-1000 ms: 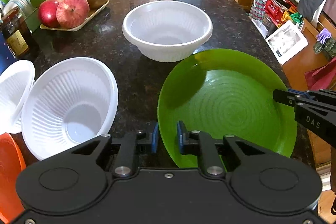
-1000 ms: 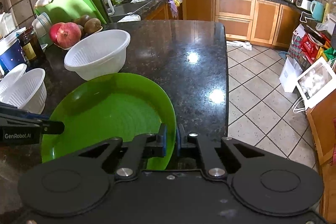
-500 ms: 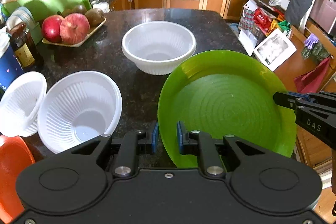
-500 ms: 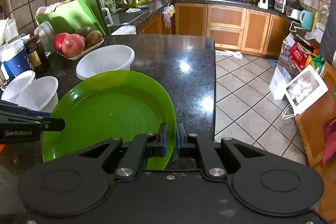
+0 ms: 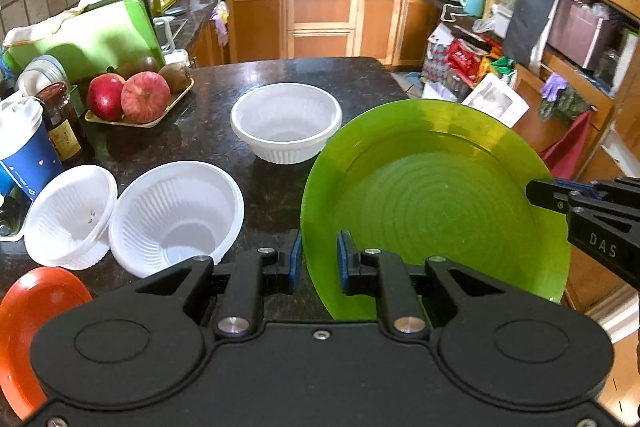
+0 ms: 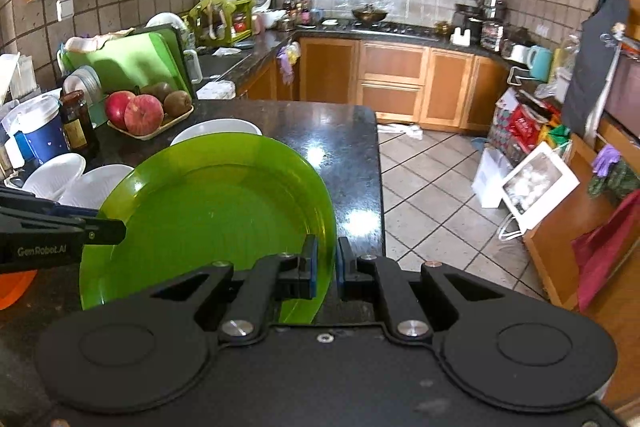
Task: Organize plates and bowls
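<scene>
In the right wrist view the green plate [image 6: 208, 219] hides most of the far white bowl [image 6: 216, 127] ahead of the right gripper [image 6: 327, 263]. To the left gripper's [image 5: 318, 255] lower left, the orange plate [image 5: 28, 311] is cut by the frame edge and its body.

The plate [image 5: 436, 203] is translucent lime green with concentric rings. Three bowls [image 5: 286, 121] are white with ribbed walls. A second plate [image 5: 28, 311] is orange. The desk [image 5: 224, 95] is dark speckled stone. Each black hand-held gripper [image 5: 318, 259] has blue pads [image 5: 295, 259]. The apples [image 5: 144, 97] are red.
</scene>
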`<action>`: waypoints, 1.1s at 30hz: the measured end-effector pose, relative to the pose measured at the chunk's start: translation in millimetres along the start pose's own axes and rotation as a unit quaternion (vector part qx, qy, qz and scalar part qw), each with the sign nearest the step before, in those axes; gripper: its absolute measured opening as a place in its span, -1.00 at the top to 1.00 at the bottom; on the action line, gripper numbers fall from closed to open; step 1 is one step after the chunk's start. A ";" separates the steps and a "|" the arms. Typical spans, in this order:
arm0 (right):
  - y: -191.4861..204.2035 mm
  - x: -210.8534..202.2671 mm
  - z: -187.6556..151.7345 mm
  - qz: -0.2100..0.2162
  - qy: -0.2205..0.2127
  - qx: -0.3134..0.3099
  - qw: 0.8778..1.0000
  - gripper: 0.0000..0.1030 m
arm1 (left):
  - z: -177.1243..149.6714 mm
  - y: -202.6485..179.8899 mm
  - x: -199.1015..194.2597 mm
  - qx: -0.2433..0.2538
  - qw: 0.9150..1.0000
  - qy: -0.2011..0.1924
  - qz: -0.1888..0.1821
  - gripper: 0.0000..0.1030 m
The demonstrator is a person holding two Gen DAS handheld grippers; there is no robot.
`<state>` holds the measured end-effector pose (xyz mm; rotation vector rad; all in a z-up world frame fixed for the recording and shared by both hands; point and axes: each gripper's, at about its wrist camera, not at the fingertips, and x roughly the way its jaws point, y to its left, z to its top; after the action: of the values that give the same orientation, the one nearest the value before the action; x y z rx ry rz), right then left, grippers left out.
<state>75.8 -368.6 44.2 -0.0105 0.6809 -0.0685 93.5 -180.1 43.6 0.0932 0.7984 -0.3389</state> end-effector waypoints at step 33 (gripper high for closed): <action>59.1 -115.3 -140.6 -0.117 0.015 0.134 0.984 0.77 | -99.6 -5.9 -60.0 0.078 0.994 0.020 -0.069 0.54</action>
<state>-98.5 -300.1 5.6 0.1701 0.6935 -0.3868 -15.6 -149.2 17.5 0.1925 0.8190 -0.5322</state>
